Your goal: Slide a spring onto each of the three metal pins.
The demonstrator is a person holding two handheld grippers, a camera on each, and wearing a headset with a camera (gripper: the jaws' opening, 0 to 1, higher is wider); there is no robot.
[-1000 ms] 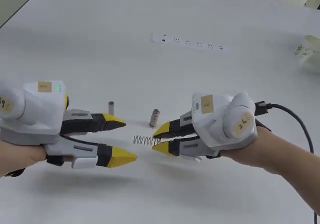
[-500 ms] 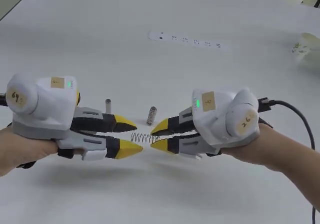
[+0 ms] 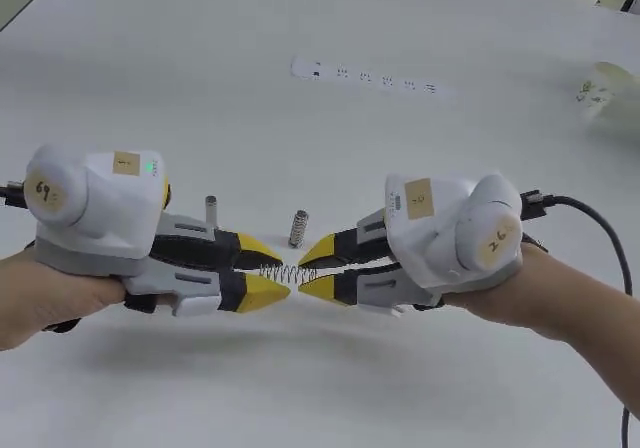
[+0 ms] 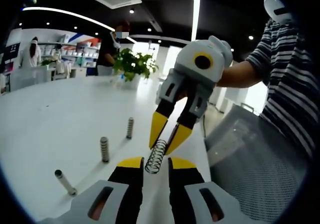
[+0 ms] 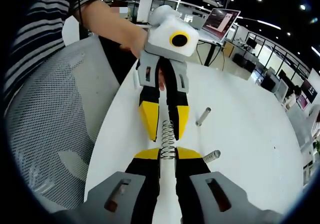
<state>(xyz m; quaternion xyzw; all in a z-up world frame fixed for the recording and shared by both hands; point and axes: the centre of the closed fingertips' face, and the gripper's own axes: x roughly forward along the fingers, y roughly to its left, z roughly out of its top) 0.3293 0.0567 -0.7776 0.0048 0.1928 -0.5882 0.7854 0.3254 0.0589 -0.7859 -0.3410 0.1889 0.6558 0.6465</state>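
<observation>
Now the right gripper [image 3: 308, 273] pinches one end of the spring [image 3: 290, 271] and the left gripper [image 3: 272, 272] (jaws apart) straddles the other; it lies level, near the upright bare pin [image 3: 211, 208], left gripper nearer.

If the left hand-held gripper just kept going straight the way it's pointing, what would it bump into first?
The spring sits right between its tips, so the left hand-held gripper would slide along it and probably hit the yellow tips of the right hand-held gripper, facing it head-on at the spring's other end.
</observation>
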